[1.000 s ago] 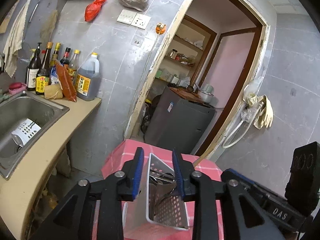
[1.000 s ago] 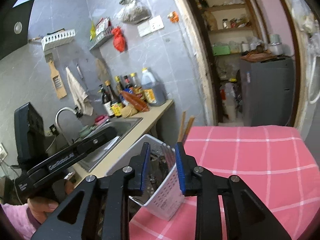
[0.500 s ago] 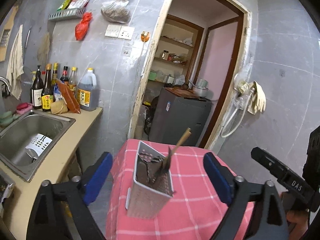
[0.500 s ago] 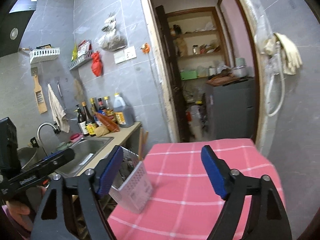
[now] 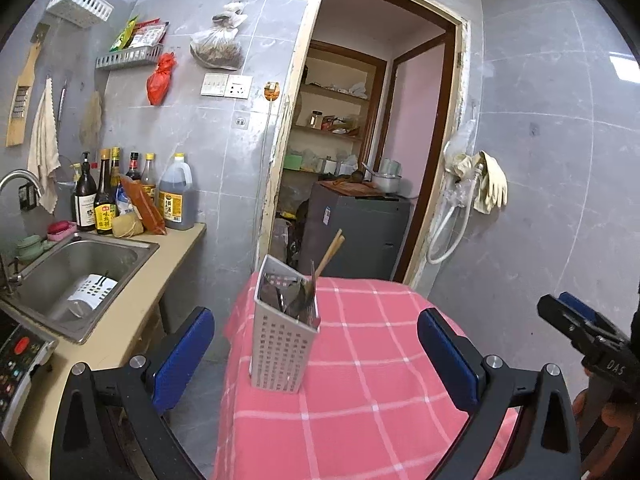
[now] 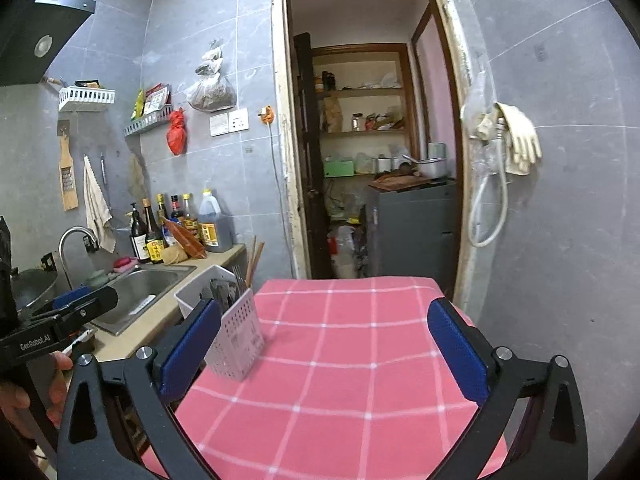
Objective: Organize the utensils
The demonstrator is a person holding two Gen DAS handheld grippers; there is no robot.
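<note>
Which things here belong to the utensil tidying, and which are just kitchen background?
Job: utensil holder, chopsticks, cutlery, left gripper, right gripper.
Background: sauce bottles, sink, gloves, towel.

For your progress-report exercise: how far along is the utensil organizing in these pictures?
Done: the utensil caddy stands upright on the pink checked table, with chopsticks and cutlery inside. In hand: nothing; left claw and right claw are open. Left: no loose utensils visible.

We see soft, even daylight on the grey wall tiles [image 5: 560, 160], brightest at upper right. Shadows stay faint. Strong fisheye bending curves the door frame [image 6: 280, 120], corners go black, and focus stays fairly sharp.
</note>
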